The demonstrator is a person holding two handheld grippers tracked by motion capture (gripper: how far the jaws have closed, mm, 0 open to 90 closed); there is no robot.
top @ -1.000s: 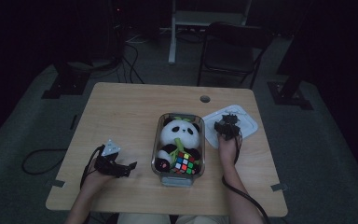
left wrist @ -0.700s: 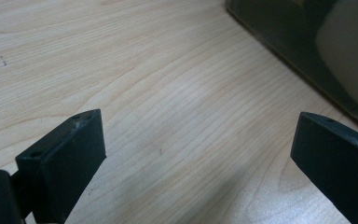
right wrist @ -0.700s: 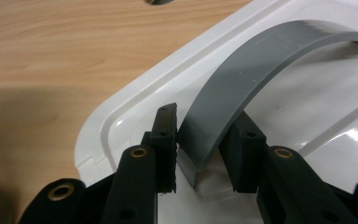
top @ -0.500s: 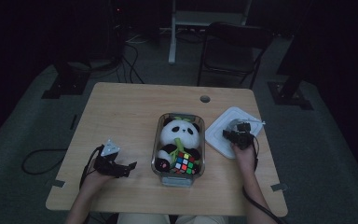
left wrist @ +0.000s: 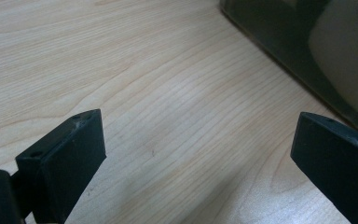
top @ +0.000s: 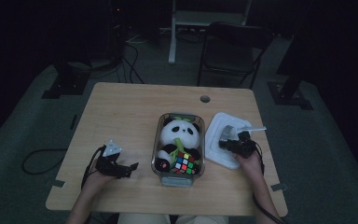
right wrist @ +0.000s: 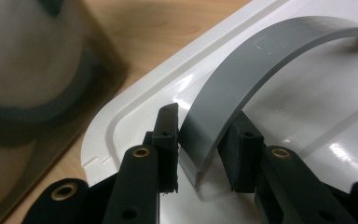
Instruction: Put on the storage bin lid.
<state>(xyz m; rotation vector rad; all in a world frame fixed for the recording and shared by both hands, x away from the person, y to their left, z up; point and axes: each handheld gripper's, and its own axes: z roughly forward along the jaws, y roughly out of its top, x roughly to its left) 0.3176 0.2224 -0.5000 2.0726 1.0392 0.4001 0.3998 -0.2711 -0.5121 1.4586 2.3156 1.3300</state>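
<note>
**Table stock, left to right**

My left gripper [top: 131, 167]: jaws wide open over bare pale wood-grain table [top: 130, 107], holding nothing. Centre: clear glass dish [top: 164, 167] holding a plush panda [top: 178, 135] and a multicoloured puzzle cube [top: 185, 163]. Right, just beside the dish: glossy white plastic lid [top: 216, 140], rounded corners, lying flat. My right gripper [right wrist: 200, 140]: jaws have just been closing, gripping the lid's arched grey strap handle [right wrist: 242, 74].

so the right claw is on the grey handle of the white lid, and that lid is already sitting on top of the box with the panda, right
Not quite. The right claw is at the grey handle, but the white lid lies on the table beside the box, not on it. The high view shows the panda uncovered.
</note>
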